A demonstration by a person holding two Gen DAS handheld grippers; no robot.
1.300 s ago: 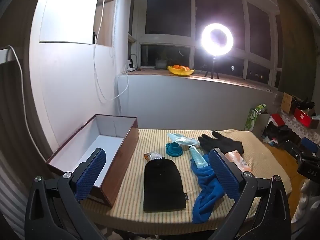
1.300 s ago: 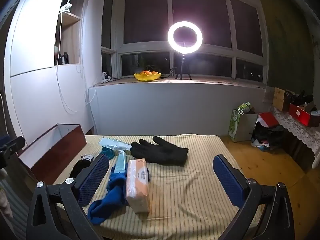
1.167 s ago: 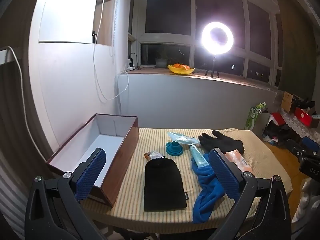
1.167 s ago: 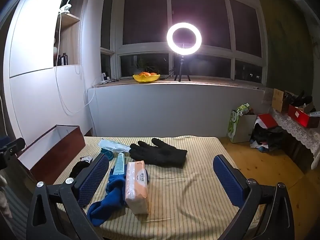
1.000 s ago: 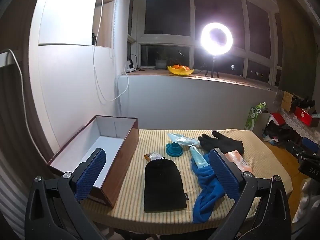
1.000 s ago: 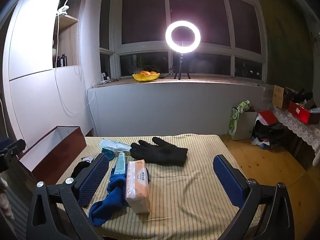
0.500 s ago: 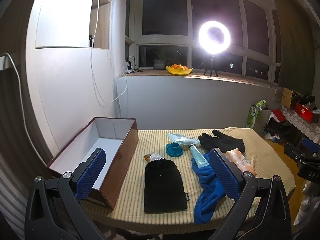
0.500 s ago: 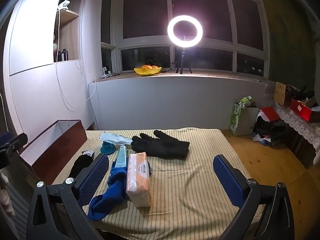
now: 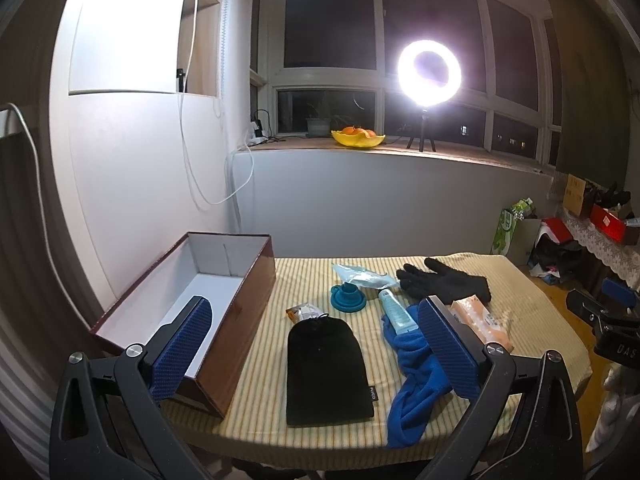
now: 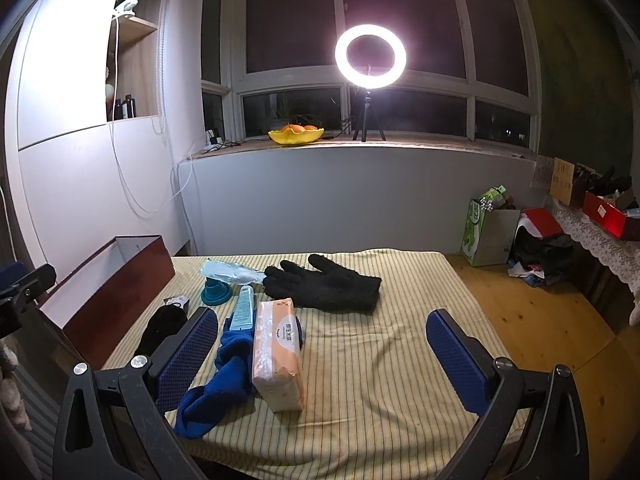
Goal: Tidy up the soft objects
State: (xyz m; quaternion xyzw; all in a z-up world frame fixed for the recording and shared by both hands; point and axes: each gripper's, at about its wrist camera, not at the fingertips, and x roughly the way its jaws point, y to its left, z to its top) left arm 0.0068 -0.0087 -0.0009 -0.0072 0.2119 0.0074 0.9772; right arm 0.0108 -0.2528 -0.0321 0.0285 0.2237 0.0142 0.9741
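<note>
Both tongs are being held wide apart above the near edge of the striped surface (image 9: 520,296), gripping nothing. Beyond the left tongs (image 9: 316,344), an open brown box (image 9: 224,300) is being shown past the left finger, a black pouch (image 9: 326,368) straight ahead, and a blue cloth (image 9: 412,376) under the right finger. Ahead of the right tongs (image 10: 332,354), a tissue pack (image 10: 278,350) is being seen near the left finger, and a black glove (image 10: 324,286) farther off.

Dark windows (image 10: 360,20) fill the wall at 12 o'clock. On the sill a lit ring light (image 10: 371,56) stands beside a yellow fruit bowl (image 10: 296,134). White wall (image 9: 140,168) at 9 o'clock, wooden floor (image 10: 532,320) at 3 o'clock.
</note>
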